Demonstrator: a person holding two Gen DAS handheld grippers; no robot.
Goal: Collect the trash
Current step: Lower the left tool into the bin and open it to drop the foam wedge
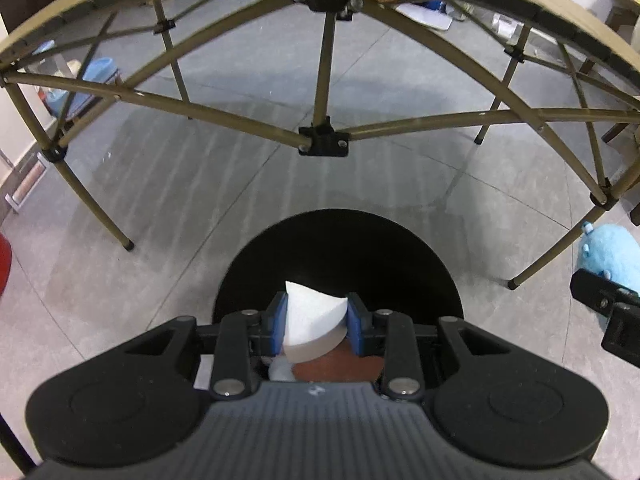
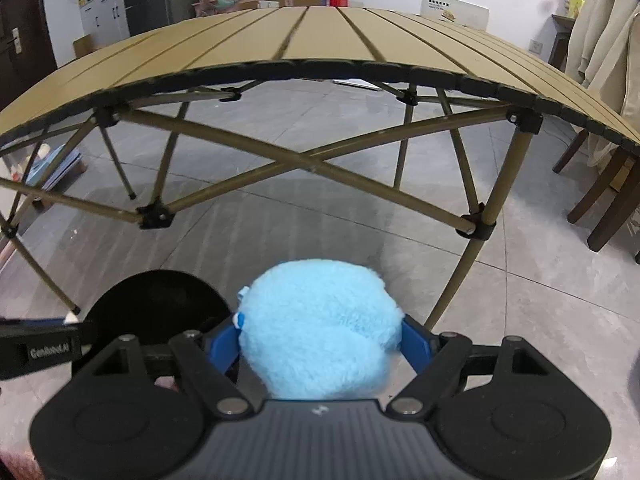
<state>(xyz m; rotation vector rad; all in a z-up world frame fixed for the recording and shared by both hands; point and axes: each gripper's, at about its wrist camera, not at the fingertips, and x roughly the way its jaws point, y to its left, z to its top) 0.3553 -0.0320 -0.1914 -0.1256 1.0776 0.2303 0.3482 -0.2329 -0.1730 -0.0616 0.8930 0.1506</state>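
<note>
Above the round black bin [image 1: 340, 264], my left gripper [image 1: 317, 320] clamps a white foam wedge [image 1: 312, 316] while, at three o'clock, my right gripper [image 2: 320, 344] grips a fluffy blue plush toy [image 2: 316, 328], neither yet dropped.

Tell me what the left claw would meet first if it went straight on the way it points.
Most likely the black bin: the left claw, shut on a white foam wedge, points down at its dark opening. Depth is hard to judge.
</note>
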